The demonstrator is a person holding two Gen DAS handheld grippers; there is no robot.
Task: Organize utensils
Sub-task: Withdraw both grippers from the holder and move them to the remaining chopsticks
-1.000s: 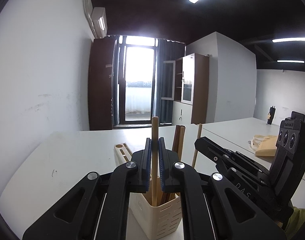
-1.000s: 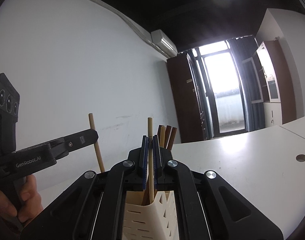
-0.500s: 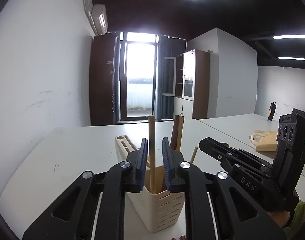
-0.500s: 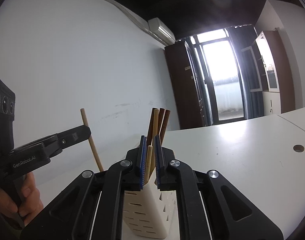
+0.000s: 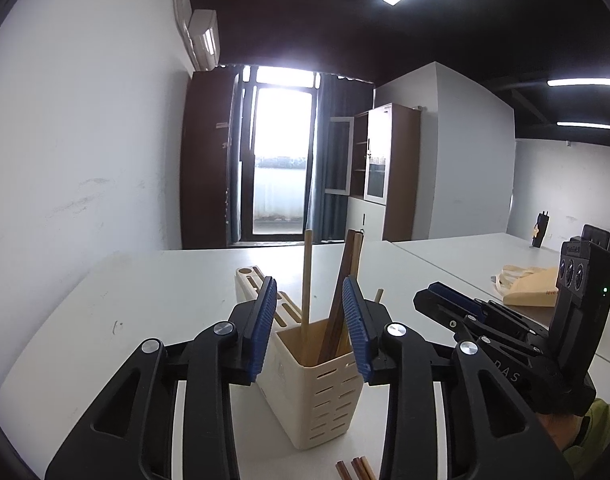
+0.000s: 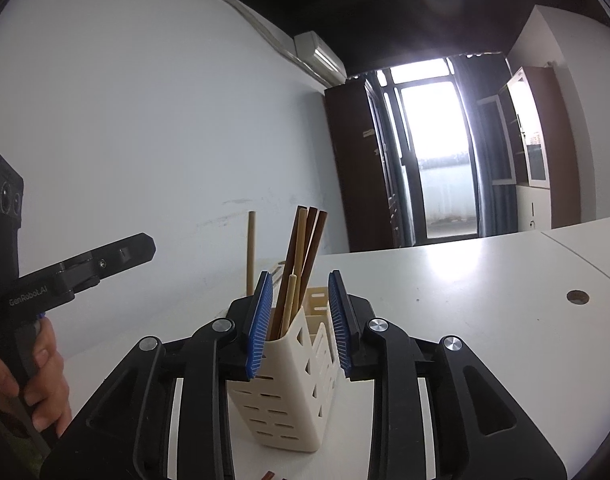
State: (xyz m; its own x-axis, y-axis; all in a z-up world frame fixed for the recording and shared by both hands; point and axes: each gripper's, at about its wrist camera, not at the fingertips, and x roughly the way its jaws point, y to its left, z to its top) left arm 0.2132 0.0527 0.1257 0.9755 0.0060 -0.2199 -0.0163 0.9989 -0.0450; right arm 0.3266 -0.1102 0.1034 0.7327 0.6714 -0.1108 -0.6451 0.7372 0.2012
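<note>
A cream slotted utensil holder stands on the white table, with several light and dark chopsticks upright in it. My left gripper hovers just before the holder, its jaws opening. A light chopstick rises between the blue pads, free of both. My right gripper faces the holder from the other side, its jaws opening too, and a shorter light chopstick leans between them untouched. Each gripper shows in the other's view: the right gripper, and the left gripper in a hand.
Loose dark chopsticks lie on the table at the near edge of the view. A beige cloth bag rests on the adjoining table to the right. Round cable holes dot the tabletop. A white wall runs along the far side.
Both grippers were shut on a light chopstick above the holder. Their jaws have spread apart, and both chopsticks have dropped into the holder.
</note>
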